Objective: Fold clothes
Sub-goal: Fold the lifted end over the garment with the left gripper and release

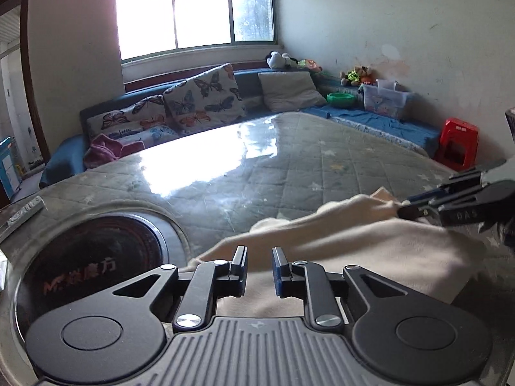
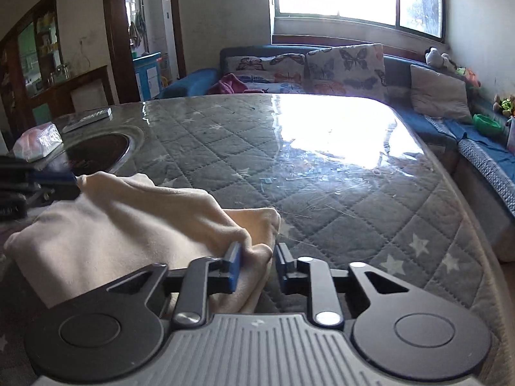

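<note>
We hold the cream garment (image 2: 106,234) near the table's (image 2: 322,186) near edge. Our right gripper (image 2: 256,268) has its fingers narrowly parted around a bunched fold; our left gripper (image 1: 260,271) has narrowly parted fingers over the cloth, apparently to lift one edge evenly.

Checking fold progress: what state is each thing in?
cream garment: bunched, partly lifted off the table
left gripper: jaws parted, over the garment
right gripper: jaws apart, fabric between them
table's round burner: unlit
</note>
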